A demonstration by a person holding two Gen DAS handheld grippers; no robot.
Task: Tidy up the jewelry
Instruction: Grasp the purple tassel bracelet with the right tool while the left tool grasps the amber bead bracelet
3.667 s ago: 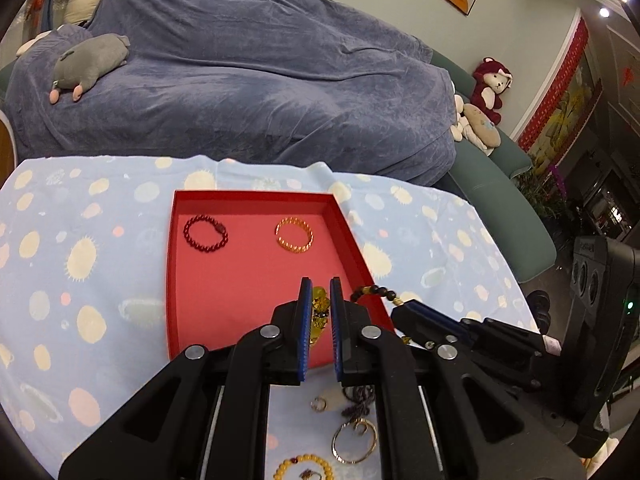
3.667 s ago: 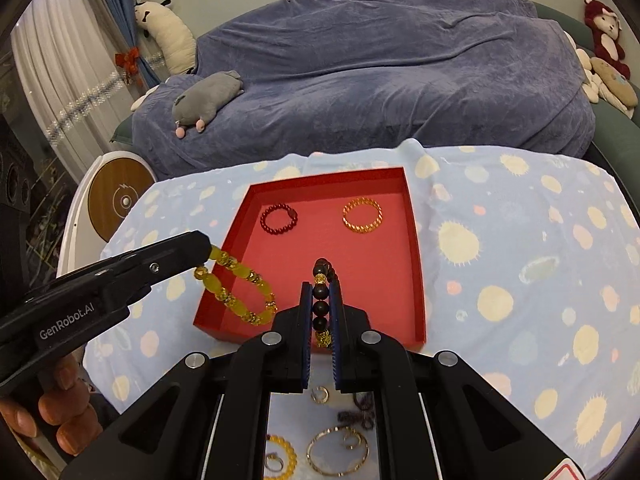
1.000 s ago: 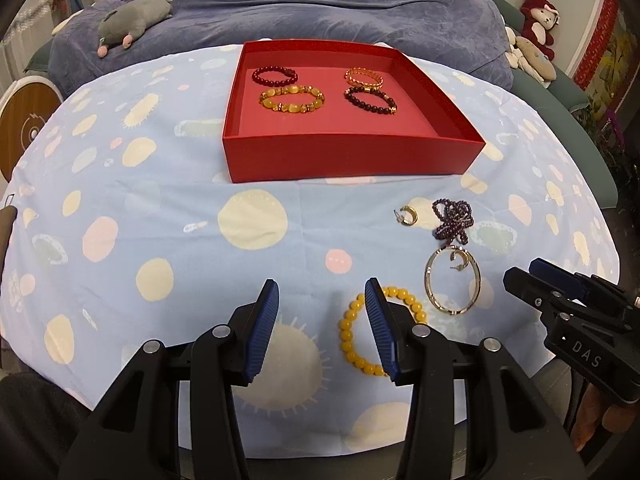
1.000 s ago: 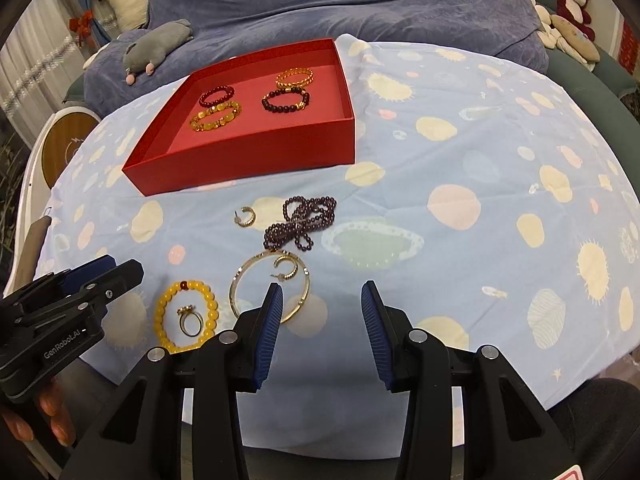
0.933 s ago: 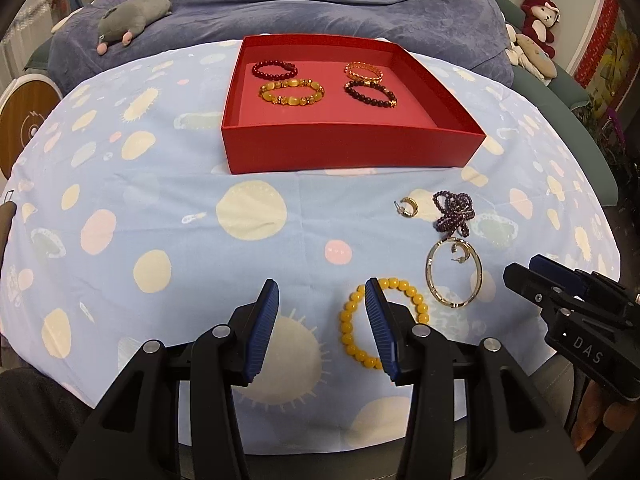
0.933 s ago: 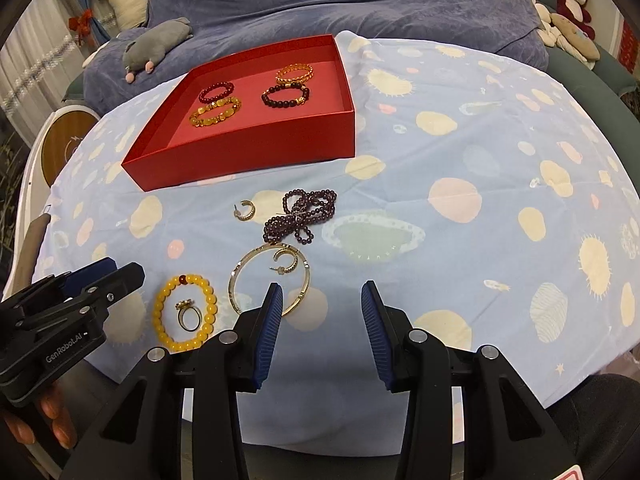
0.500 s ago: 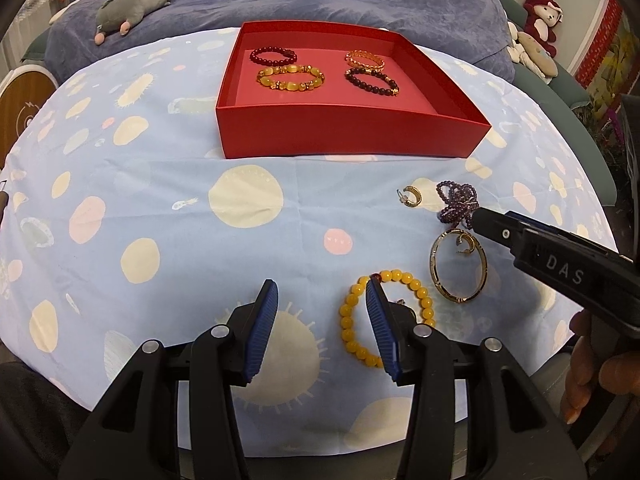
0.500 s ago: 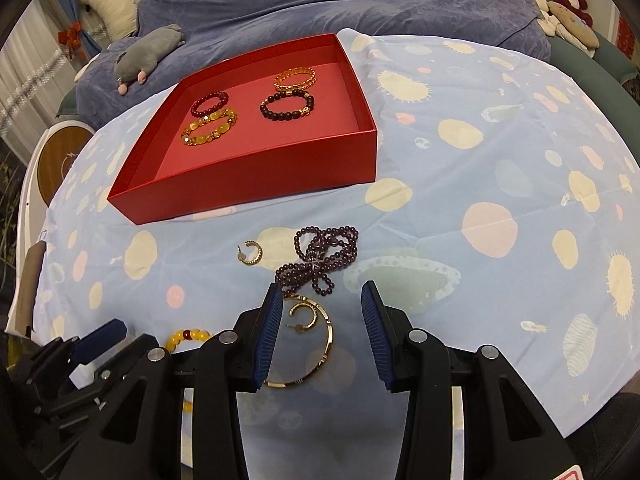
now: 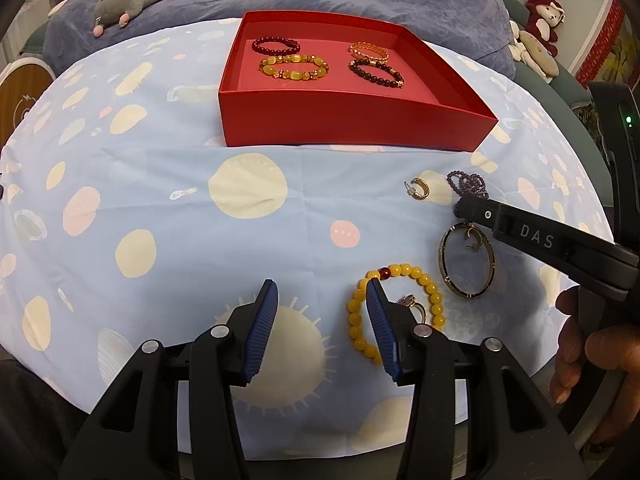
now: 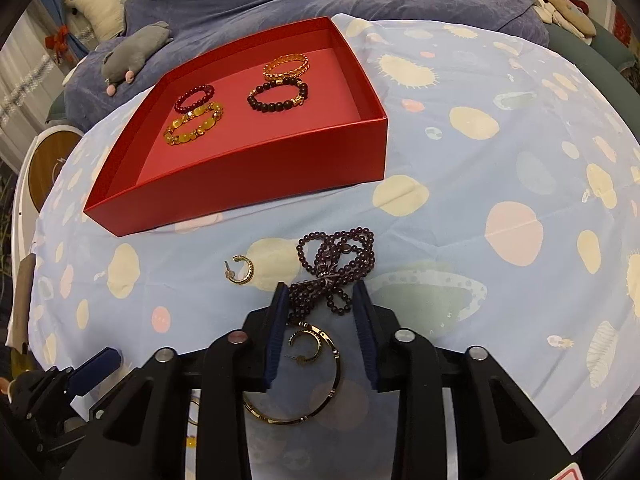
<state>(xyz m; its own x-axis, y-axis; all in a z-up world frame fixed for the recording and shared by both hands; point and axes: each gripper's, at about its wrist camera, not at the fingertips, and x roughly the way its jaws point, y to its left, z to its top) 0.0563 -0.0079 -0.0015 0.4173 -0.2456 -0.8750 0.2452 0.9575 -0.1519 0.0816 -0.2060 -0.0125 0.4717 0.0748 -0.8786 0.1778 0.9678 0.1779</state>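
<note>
Right gripper (image 10: pixel 318 292) has advanced, jaws apart, straddling knotted purple bead strand (image 10: pixel 334 270).

wrist views, low, sharing red tray (image 9: pixel 352 120)

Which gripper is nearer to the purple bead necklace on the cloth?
Right. The right gripper is open around the purple bead necklace; the left gripper is open farther back, beside the yellow bead bracelet.

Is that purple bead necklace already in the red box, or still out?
Still out. The necklace lies bunched on the cloth before the red box, between the open right gripper fingers.
</note>
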